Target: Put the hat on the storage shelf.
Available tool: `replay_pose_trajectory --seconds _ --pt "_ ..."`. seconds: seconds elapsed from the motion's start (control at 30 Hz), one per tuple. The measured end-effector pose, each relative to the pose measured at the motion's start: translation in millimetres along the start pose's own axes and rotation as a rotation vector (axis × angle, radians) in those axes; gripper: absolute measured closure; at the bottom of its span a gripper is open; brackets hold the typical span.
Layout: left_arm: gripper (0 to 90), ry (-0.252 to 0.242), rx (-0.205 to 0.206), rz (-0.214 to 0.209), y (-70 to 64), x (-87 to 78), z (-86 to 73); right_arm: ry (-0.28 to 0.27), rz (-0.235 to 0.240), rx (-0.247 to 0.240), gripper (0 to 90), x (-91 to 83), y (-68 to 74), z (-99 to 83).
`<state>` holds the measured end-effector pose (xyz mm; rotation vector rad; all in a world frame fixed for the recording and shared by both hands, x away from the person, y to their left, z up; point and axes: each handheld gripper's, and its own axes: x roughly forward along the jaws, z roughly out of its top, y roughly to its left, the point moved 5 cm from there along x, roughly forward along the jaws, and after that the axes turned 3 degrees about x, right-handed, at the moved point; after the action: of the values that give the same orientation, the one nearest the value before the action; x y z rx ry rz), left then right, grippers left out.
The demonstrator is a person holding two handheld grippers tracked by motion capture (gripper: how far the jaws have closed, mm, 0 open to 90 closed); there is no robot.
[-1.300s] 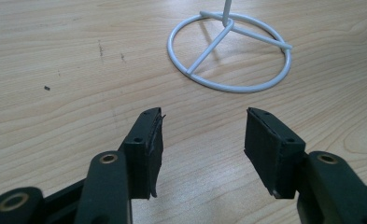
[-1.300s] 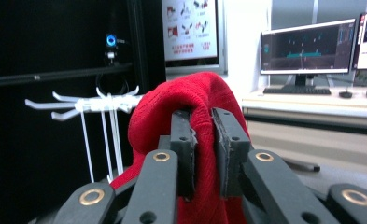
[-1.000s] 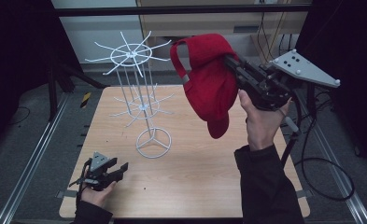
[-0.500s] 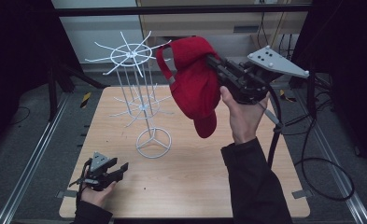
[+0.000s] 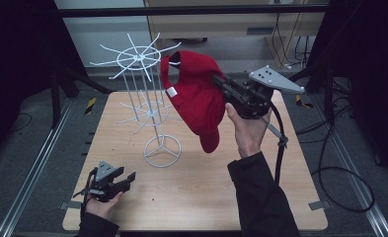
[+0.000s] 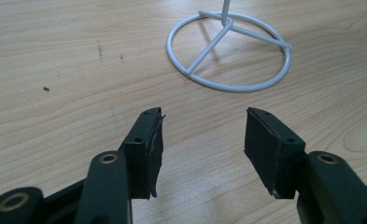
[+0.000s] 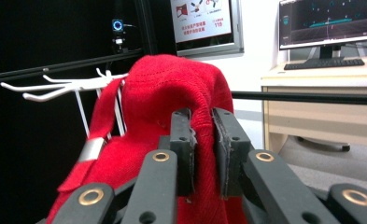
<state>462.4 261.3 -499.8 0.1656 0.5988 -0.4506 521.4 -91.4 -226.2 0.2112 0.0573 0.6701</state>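
Wooden table [image 5: 191,192], white wire rack [image 5: 147,103], grey floor [image 5: 28,143], dark surroundings

Left hand-held gripper [image 6: 202,140] agape, right hand-held gripper [image 7: 202,140] clamped.

A wooden table [image 5: 191,197] stands on a grey floor [image 5: 28,148]. A desk [image 7: 321,88] holds a screen [image 7: 328,21] and keyboard [image 7: 323,62].
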Motion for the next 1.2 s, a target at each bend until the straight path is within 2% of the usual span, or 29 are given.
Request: replay_pose_trajectory --seconds 0.1,0.13,0.43,0.8,0.93,0.97,1.2 --pt "46.6 0.000 0.001 0.000 -0.2 0.0 0.0 0.009 0.004 0.009 79.4 1.1 -1.8 -5.7" --pt "46.6 0.000 0.001 0.000 -0.2 0.0 0.0 0.029 0.003 0.009 79.2 3.8 -3.2 -14.1" --pt "46.6 0.003 0.002 -0.001 -0.2 0.2 -0.3 0.114 0.014 -0.013 78.5 19.8 -2.7 -47.3" --pt "46.6 0.004 0.004 -0.002 -0.6 0.4 -0.4 0.151 0.030 -0.034 75.4 31.3 2.2 -59.8" --pt "46.5 0.003 0.005 -0.001 -0.6 1.0 -0.4 0.176 0.024 -0.051 69.0 30.0 0.7 -62.5" --pt "46.5 0.003 0.005 -0.001 -0.6 1.0 -0.4 0.176 0.024 -0.051 69.0 30.0 0.7 -62.5" --pt "46.4 0.002 0.006 0.002 -0.8 1.1 -0.1 0.158 0.000 -0.067 52.2 12.2 -7.5 -62.1"
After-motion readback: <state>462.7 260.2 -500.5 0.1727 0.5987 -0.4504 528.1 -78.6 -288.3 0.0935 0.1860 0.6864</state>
